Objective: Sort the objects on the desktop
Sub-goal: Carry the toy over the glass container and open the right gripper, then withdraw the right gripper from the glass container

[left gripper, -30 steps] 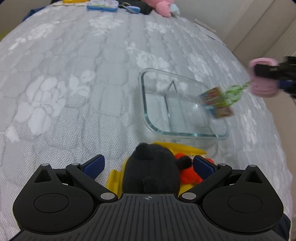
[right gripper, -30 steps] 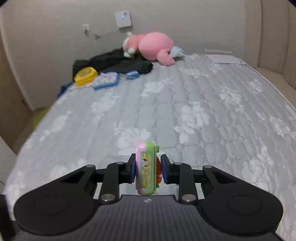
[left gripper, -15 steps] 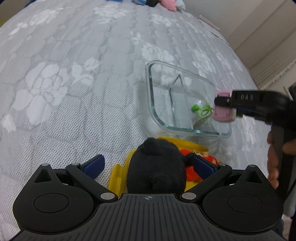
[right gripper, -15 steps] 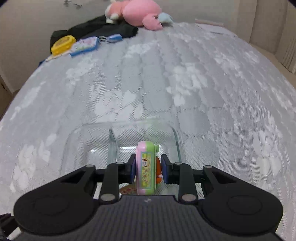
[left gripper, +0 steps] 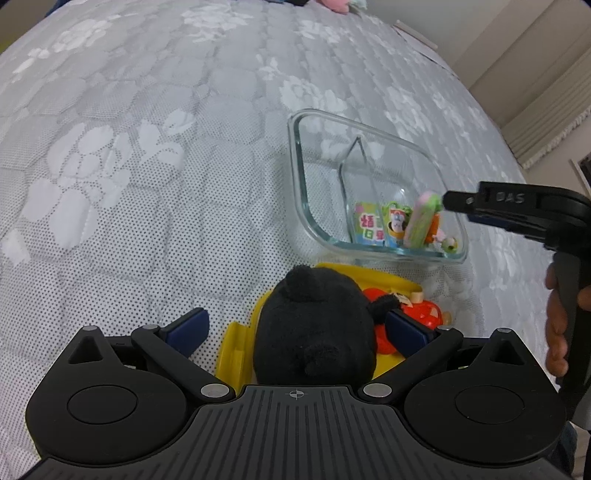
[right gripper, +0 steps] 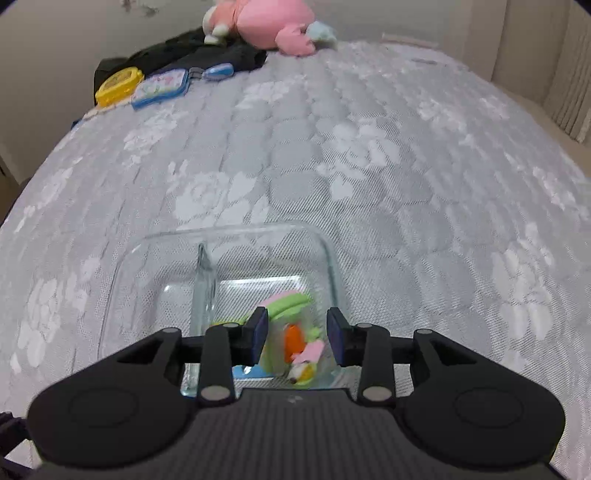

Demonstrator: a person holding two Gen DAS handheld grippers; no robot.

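Note:
A clear glass container (left gripper: 295, 155) (right gripper: 328, 258) with a middle divider rests on the grey quilted bed. A pink-and-green toy (left gripper: 421, 219) (right gripper: 288, 306) leans tilted in its right compartment, with small picture cards (left gripper: 365, 225) and a tiny figure (left gripper: 448, 243) attached. My right gripper (right gripper: 297, 338) (left gripper: 454, 203) hovers just above it, jaws opening, and the pads (right gripper: 260, 336) are clear of the toy. My left gripper (left gripper: 297, 326) stands wide open around a black plush (left gripper: 314, 325); its left pad (left gripper: 188, 326) is apart from the plush.
The black plush lies on a yellow toy (left gripper: 369, 277) beside a red one (left gripper: 424, 314). A hand (left gripper: 557, 332) grips the right tool's handle. At the bed's far end are a pink plush (right gripper: 266, 22), dark cloth (right gripper: 192, 55), a yellow toy (right gripper: 118, 83) and a blue-edged toy (right gripper: 162, 86).
My right gripper sank over the glass container and its jaws parted; the pink-and-green toy left the pads and now rests in the right compartment. The left gripper stayed put.

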